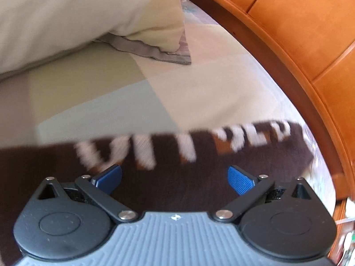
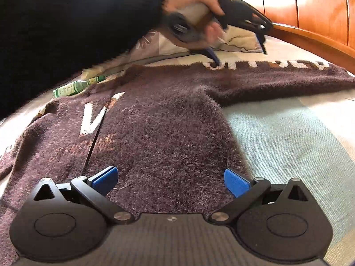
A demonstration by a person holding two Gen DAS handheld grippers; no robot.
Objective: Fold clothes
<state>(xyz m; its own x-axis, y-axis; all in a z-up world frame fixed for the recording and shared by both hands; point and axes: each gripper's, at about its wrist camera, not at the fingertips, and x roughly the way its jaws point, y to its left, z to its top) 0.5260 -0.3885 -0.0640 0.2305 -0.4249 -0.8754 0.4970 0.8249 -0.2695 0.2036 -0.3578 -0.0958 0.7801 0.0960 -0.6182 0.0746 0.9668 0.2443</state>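
Observation:
A fuzzy dark brown sweater (image 2: 168, 128) with white letters lies spread flat on the bed, one sleeve (image 2: 277, 75) stretched toward the headboard. My right gripper (image 2: 170, 180) is open low over the sweater's body, nothing between its blue pads. In the left wrist view the lettered sleeve (image 1: 177, 155) runs across under my left gripper (image 1: 174, 179), which is open and empty. The right wrist view also shows the left gripper (image 2: 240, 52) held by a hand, its fingers spread just above the sleeve's letters.
A cream pillow (image 1: 77, 17) lies at the head of the bed, on a pale patchwork sheet (image 1: 199, 93). An orange wooden headboard (image 1: 299, 33) curves along the far side. A small green bottle (image 2: 75, 86) rests by the sweater's collar. A black sleeve (image 2: 66, 22) fills the upper left.

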